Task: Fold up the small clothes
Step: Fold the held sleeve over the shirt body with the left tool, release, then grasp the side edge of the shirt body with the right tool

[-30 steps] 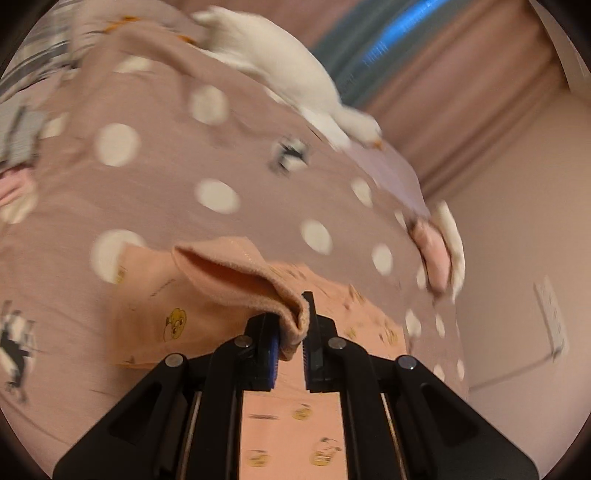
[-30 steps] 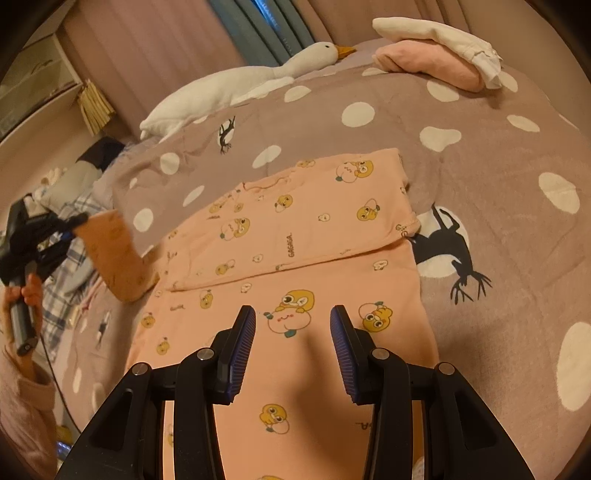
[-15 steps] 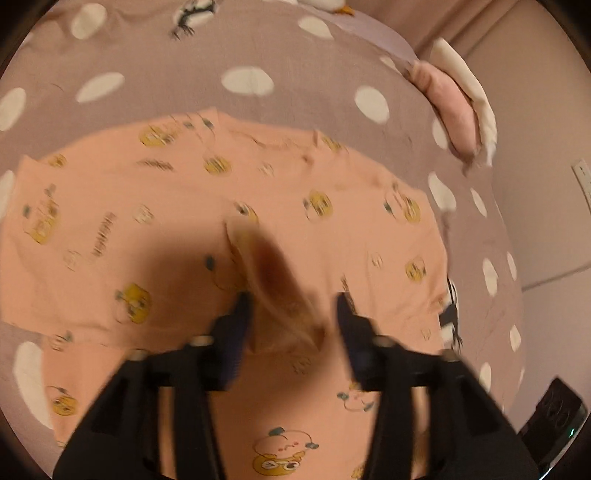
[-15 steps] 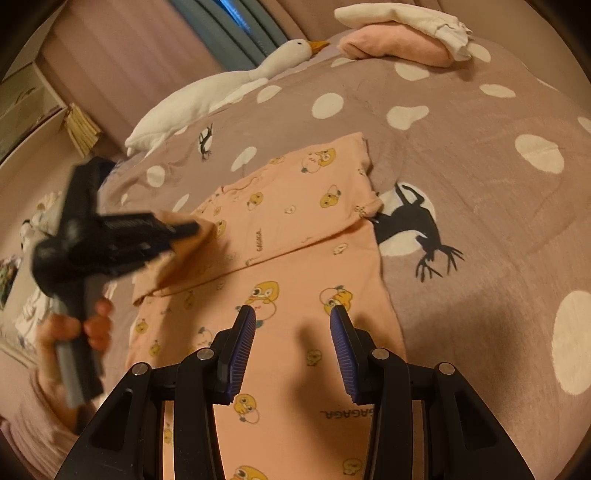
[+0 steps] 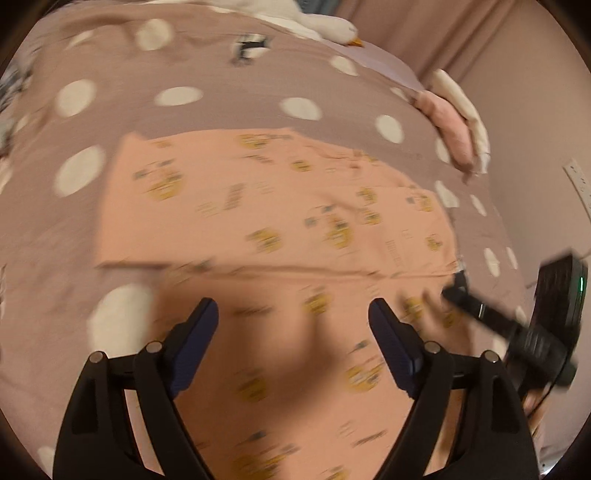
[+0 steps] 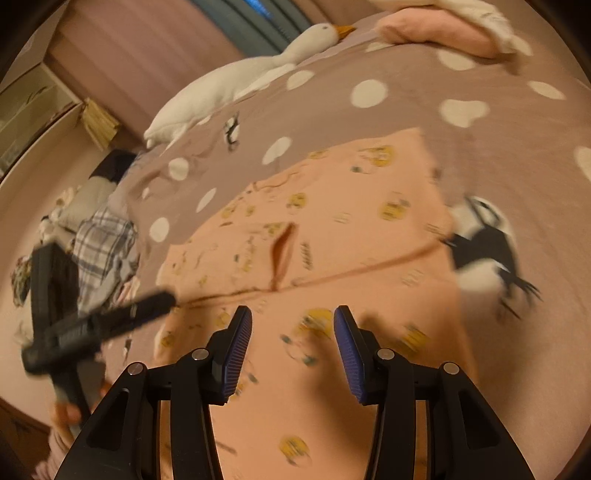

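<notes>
Warm dim rm, pink curtains (image 6: 122, 55), beige wall w/ outlet (image 5: 578, 177), polka-dot bed (image 5: 184, 62)

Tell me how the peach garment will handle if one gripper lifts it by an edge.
The peach garment is probably floppy: the folded-over sleeve end gapes open. It likely weighs little, being thin cloth lying flat on the bedspread. Lifted by one edge, its folded layers may well slip apart.

One peach garment (image 6: 343, 229) on bedspread (image 6: 424, 74); beyond it one plush goose (image 6: 236, 81), two folded pieces (image 6: 436, 33).

Peach garment (image 6: 351, 229) with yellow cartoon prints, mauve white-spotted bedspread (image 6: 498, 122)
</notes>
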Demonstrator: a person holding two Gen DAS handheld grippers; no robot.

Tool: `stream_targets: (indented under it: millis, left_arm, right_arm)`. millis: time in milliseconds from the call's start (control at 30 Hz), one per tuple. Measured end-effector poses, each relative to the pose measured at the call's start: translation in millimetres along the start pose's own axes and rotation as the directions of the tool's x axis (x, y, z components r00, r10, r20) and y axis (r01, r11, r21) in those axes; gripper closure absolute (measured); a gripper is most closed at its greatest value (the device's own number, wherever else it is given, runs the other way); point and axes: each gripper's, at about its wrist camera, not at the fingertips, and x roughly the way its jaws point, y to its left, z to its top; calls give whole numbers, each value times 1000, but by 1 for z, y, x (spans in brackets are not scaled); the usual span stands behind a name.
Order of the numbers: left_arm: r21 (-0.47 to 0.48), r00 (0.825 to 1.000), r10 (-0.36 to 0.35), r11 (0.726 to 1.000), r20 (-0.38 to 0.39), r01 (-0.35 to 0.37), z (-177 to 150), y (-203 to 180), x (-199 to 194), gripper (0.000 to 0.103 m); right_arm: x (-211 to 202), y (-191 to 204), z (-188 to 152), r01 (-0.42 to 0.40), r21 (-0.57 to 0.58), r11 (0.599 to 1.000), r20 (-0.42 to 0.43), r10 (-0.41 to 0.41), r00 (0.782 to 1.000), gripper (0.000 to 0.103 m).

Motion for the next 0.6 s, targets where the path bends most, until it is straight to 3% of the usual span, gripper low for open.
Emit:
stream_targets:
  millis: [133, 300, 433, 467, 500, 567, 600]
  left_arm:
    - [-42, 998, 56, 998, 19, -55, -19, 35, -21, 20]
    - [-110, 995, 95, 990, 43, -90, -32, 69, -47, 20]
    - [-147, 993, 108, 984, 48, -100, -36, 84, -55, 20]
    - [-157, 993, 107, 983, 48, -98, -38, 89, -57, 20]
    - [-168, 993, 110, 981, 47, -100, -38, 91, -57, 20]
    - [-179, 993, 108, 979, 47, -98, -39, 94, -57, 20]
    - [-182, 994, 102, 979, 47, -92, -40, 95, -56, 20]
  right_arm:
    - [31, 12, 18, -38, 0, 999, -38, 38, 999, 57]
    - [78, 18, 30, 49, 5, 999, -111, -49, 993, 57]
    - [92, 18, 32, 28, 36, 999, -111, -24, 994, 57]
    - [94, 21, 33, 23, 34, 999, -109, -19, 994, 60]
    - [95, 23, 34, 27, 21, 999, -105, -25, 994, 76]
    - [97, 32, 34, 75, -32, 997, -102, -78, 992, 94]
    - [96, 34, 36, 77, -48, 996, -99, -81, 992, 95]
